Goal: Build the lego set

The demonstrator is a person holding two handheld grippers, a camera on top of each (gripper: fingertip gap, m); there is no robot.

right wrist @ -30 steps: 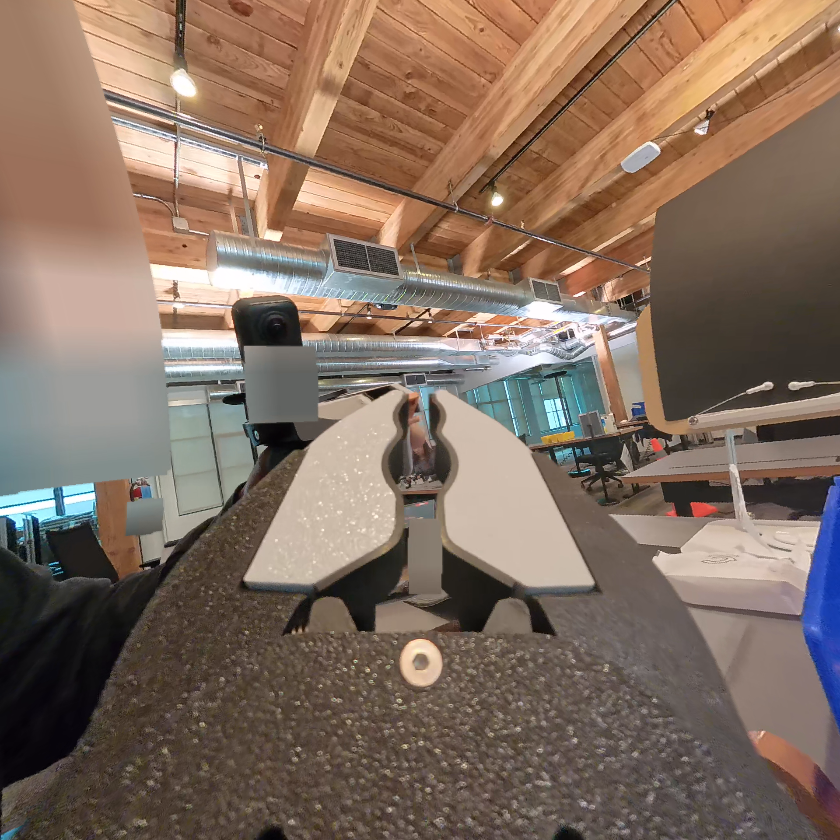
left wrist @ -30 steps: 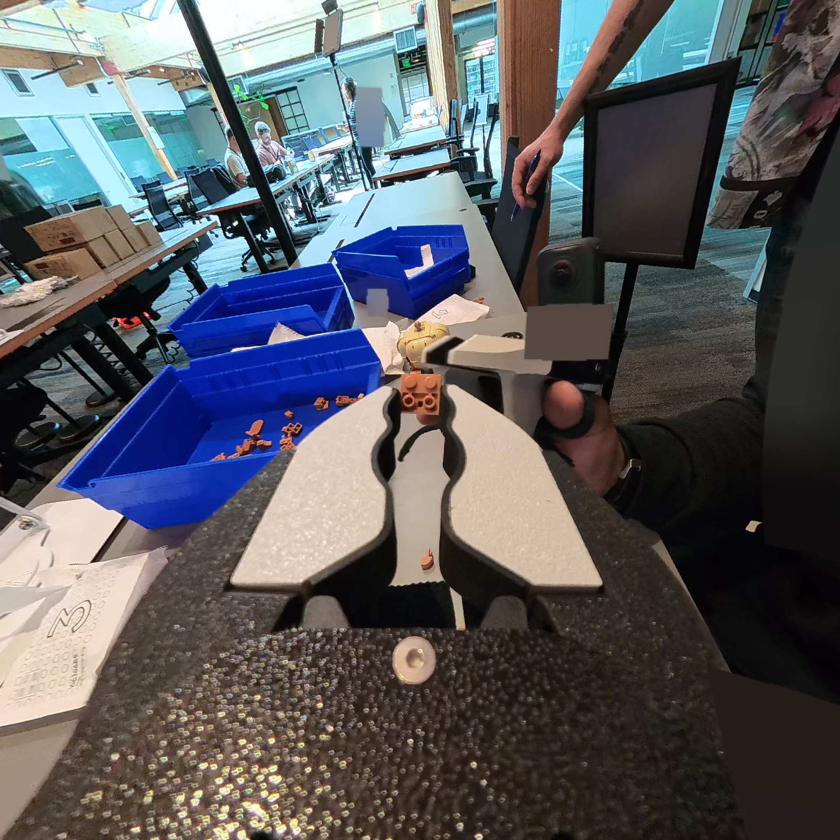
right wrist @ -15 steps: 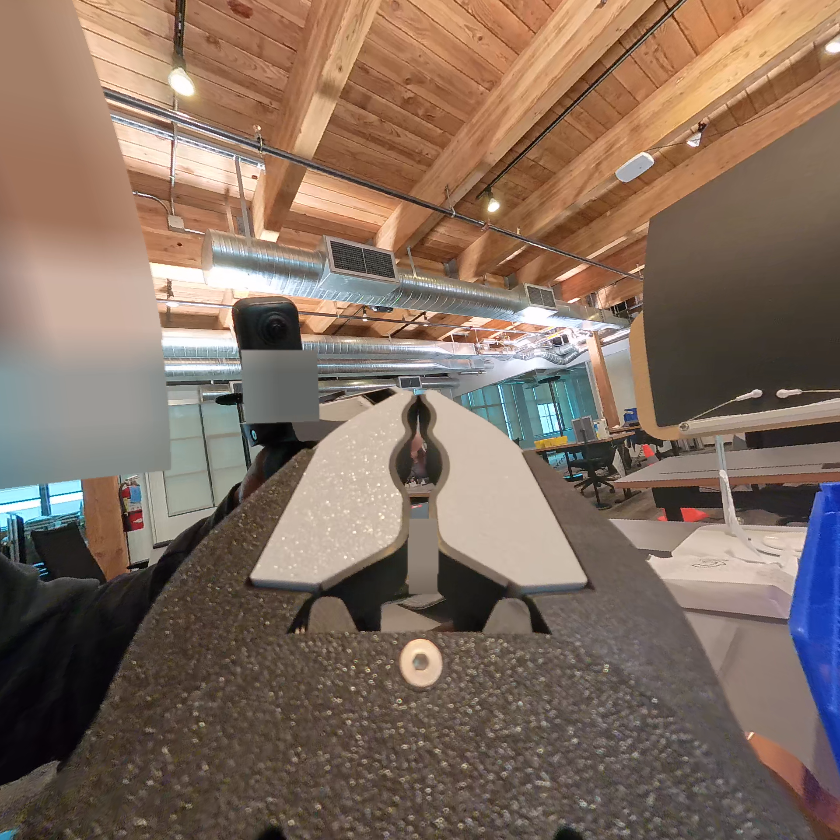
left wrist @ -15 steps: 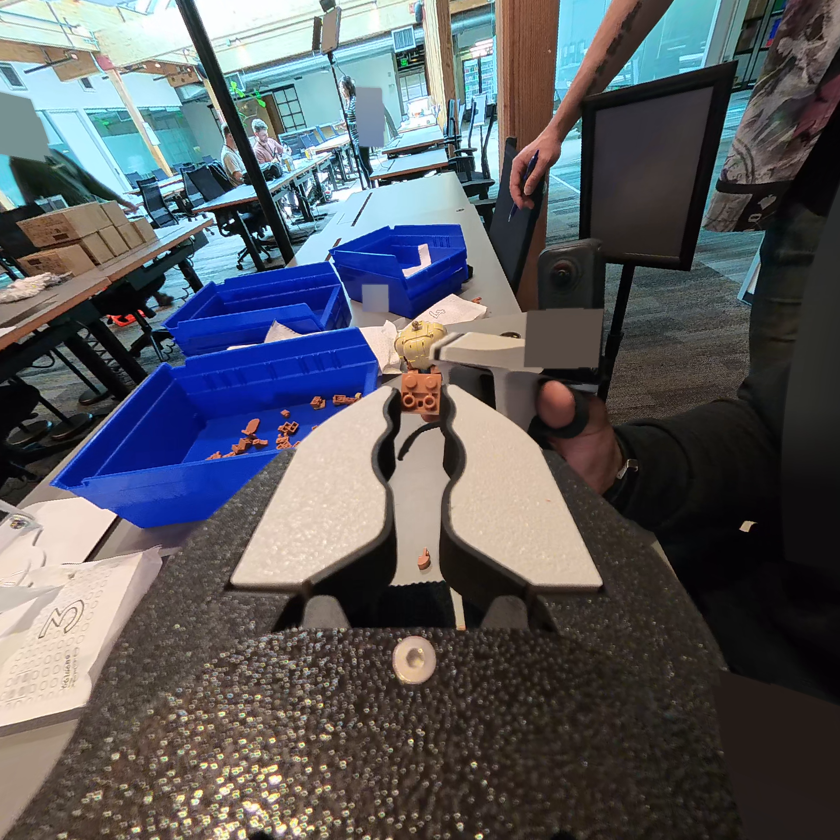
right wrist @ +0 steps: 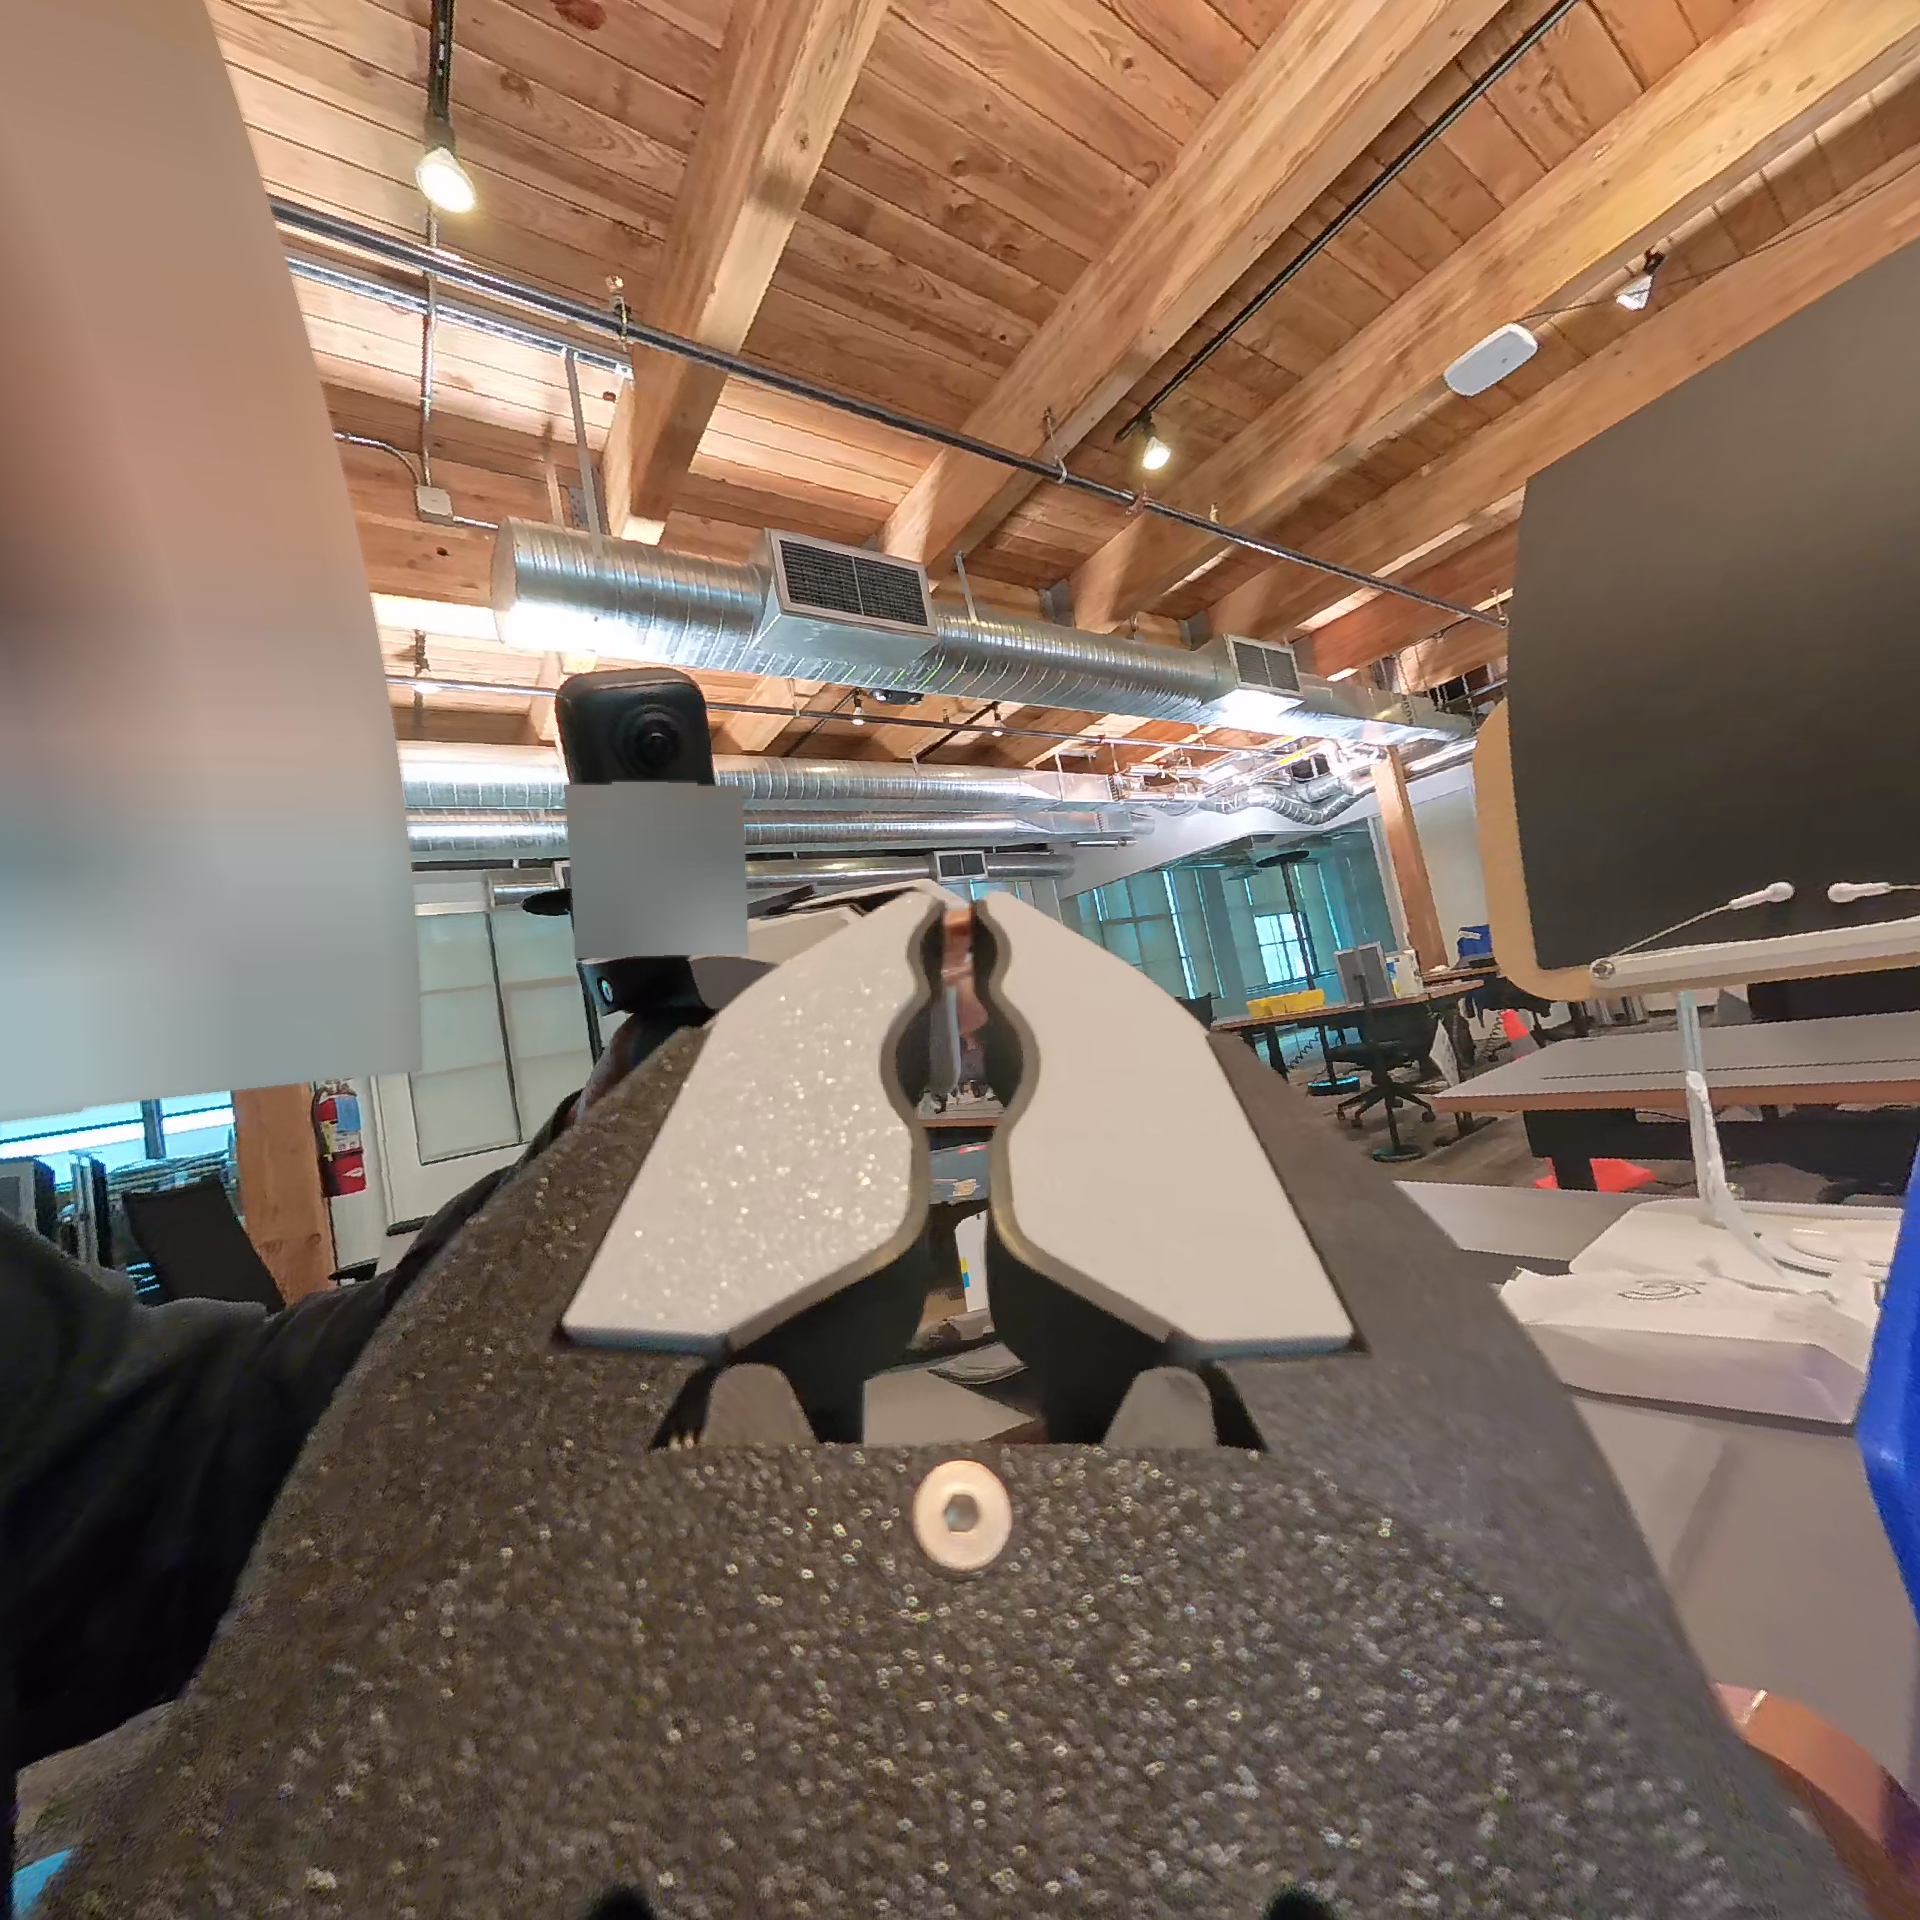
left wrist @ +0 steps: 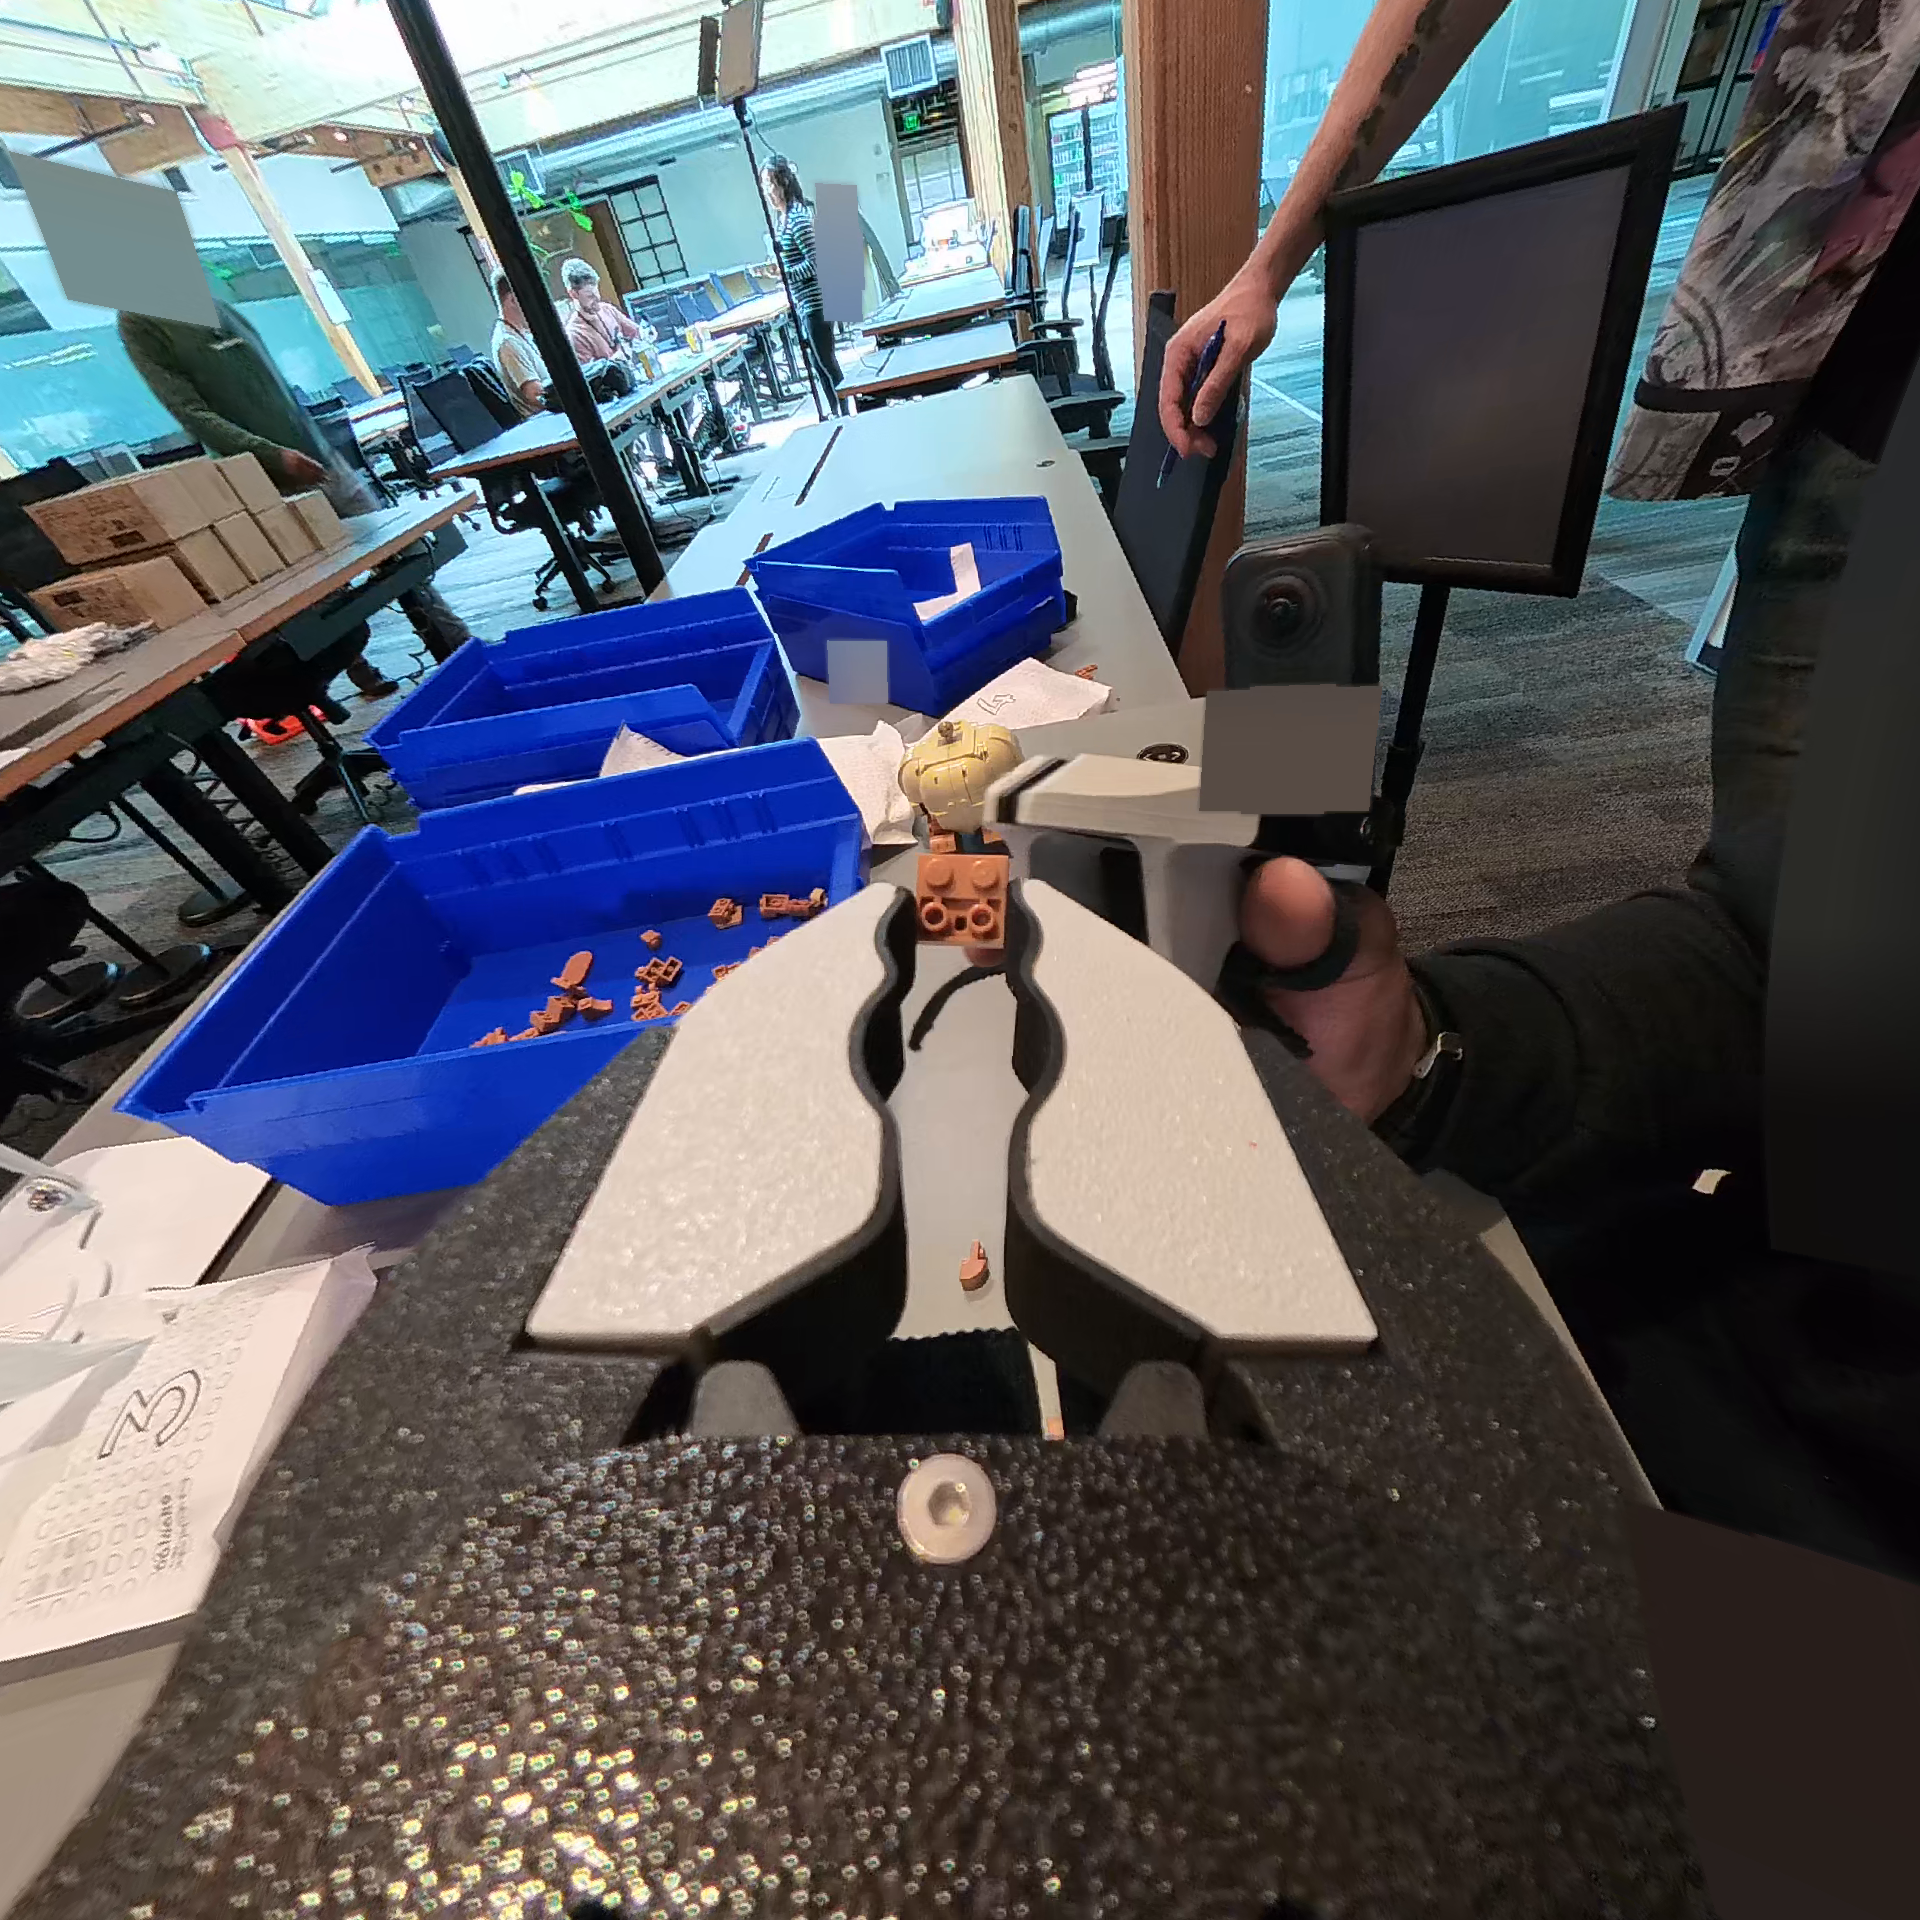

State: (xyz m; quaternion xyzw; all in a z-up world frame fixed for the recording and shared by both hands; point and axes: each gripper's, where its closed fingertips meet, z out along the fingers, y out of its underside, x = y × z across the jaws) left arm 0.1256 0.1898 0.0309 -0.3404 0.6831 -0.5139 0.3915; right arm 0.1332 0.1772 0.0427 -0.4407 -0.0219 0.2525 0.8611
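The left tool [left wrist: 961,914] clamps an orange studded brick [left wrist: 961,902] at its fingertips, above the tabletop [left wrist: 1122,655] beside a blue bin [left wrist: 312,1070] of orange pieces. The right tool [right wrist: 961,925], nearly closed, seems to pinch a thin orange piece [right wrist: 958,935], tips close to a tan figure [left wrist: 956,767].

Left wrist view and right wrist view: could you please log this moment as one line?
left gripper: shut on brown brick assembly | right gripper: shut on thin brown piece | nearby: blue bin holding loose brown bricks
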